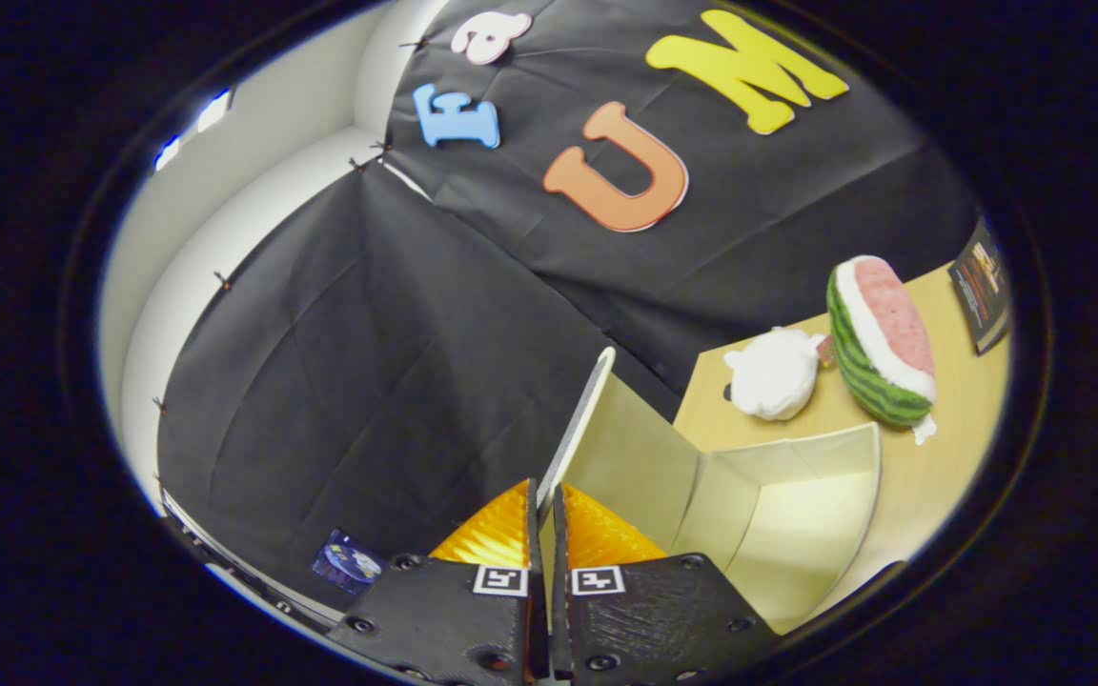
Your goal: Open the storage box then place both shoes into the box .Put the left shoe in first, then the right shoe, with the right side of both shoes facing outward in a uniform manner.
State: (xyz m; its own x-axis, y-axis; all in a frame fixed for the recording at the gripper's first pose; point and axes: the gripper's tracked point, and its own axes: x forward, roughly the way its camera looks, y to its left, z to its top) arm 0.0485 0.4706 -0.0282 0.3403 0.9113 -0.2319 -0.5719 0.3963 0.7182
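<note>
One gripper point(545, 514) (fingers clamping box lid point(576, 419))

Matt plastic box point(778, 505), wood-look table point(949, 400), plush watermelon point(878, 343), matt cloth wall point(396, 362).

Pale cream rectangular storage box point(778, 514) is sitting on the tan tabletop, its interior showing and holding nothing visible. Its thin white-edged lid flap point(576, 429) is standing raised, its edge running between the gripper point(543, 505) fingers, which are pinching it.
</note>
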